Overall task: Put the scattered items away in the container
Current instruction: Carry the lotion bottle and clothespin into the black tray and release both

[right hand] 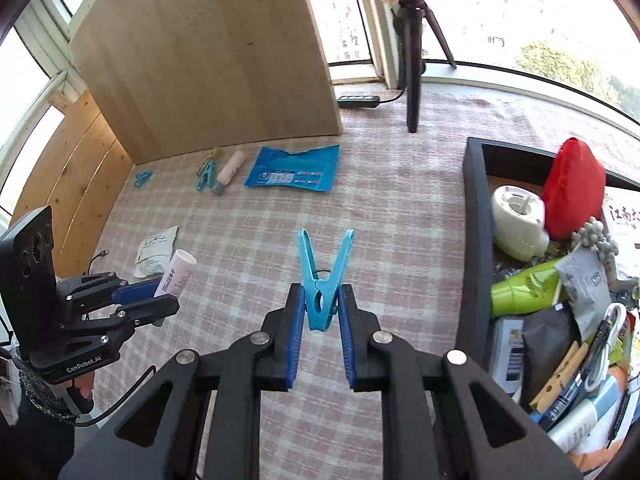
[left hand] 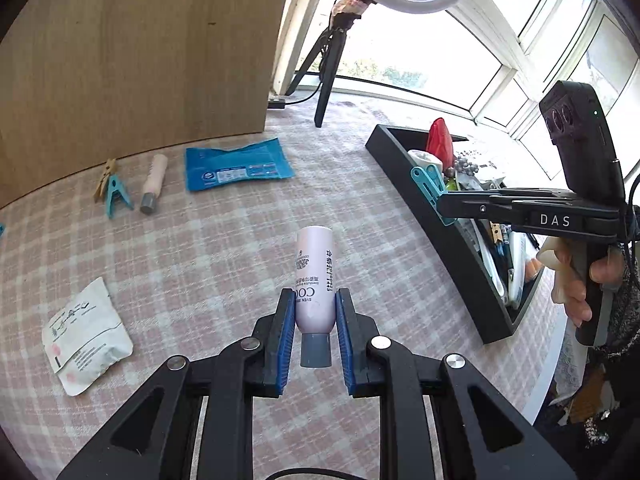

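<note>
My left gripper (left hand: pixel 314 336) is shut on a pale pink tube (left hand: pixel 315 276) with a grey cap, held above the checked tablecloth; it also shows in the right wrist view (right hand: pixel 178 273). My right gripper (right hand: pixel 320 322) is shut on a blue clothespin (right hand: pixel 324 276), held above the cloth just left of the black container (right hand: pixel 472 240); in the left wrist view that clothespin (left hand: pixel 430 188) is at the container's rim (left hand: pixel 404 176). The container is crowded with items. On the cloth lie a blue packet (left hand: pixel 236 164), a second tube (left hand: pixel 154 184), a blue peg (left hand: pixel 116 196), a wooden peg (left hand: pixel 105 178) and a white sachet (left hand: pixel 86 328).
A wooden board (left hand: pixel 132 52) stands at the back of the table. A black tripod (left hand: pixel 326 68) with a ring light stands by the window. A power strip (right hand: pixel 358 100) lies near it. Another small blue clip (right hand: pixel 142 178) lies by the board.
</note>
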Demonstrator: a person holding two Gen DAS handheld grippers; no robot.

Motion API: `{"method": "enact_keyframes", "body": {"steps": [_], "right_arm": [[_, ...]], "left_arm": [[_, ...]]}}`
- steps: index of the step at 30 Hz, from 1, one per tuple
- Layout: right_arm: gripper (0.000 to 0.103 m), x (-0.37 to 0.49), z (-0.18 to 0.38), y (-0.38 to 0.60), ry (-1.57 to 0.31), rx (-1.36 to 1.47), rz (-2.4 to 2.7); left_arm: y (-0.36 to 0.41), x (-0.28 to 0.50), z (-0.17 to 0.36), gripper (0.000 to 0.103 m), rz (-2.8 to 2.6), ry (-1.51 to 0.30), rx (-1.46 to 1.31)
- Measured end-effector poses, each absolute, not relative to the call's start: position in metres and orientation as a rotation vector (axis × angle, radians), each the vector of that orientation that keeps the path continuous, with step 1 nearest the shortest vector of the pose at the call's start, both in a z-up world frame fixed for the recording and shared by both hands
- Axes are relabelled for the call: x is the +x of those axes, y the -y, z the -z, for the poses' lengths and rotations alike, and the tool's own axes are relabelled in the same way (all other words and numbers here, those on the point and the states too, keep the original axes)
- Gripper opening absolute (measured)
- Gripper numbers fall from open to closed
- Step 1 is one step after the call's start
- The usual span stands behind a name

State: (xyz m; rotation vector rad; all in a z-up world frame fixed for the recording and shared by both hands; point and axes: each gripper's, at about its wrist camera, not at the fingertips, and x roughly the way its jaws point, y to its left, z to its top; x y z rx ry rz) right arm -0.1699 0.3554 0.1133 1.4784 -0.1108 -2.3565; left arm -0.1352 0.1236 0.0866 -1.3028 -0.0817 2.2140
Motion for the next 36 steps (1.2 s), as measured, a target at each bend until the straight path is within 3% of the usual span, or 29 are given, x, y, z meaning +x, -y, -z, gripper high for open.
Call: {"method": "enact_keyframes", "body": {"steps": [11,23,25,28,36], "right_arm": [[0.017,-0.14,-0.119,-0.565,0.386,1.55,2.707],[0.017,-0.128,-0.114,-0.606,0.363,1.575,2.76],[0.018,-0.129,-0.113,-0.606,0.353,1.571,2.745],[0.033,-0.129,-0.115,-0.605,0.344,1.581,2.758],[0.033,-0.129,-0.13,-0.608,0.412,1.529,2.776]], "left_arm": [[-0.295,-0.131,-0.107,0.019,-1.991,-0.031,-1.199],[-0.358,-0.107,-0.092,0.02,-1.878,-0.08,-1.248],[-0.363,-0.104,-0.086,0.05,-1.867,-0.112,-1.281],[-0.357,-0.102,-0.086,0.049,-1.894,-0.111,-1.271],[-0.329,-0.106,-0.092,0.049,-1.944,-0.091,-1.269]]}}
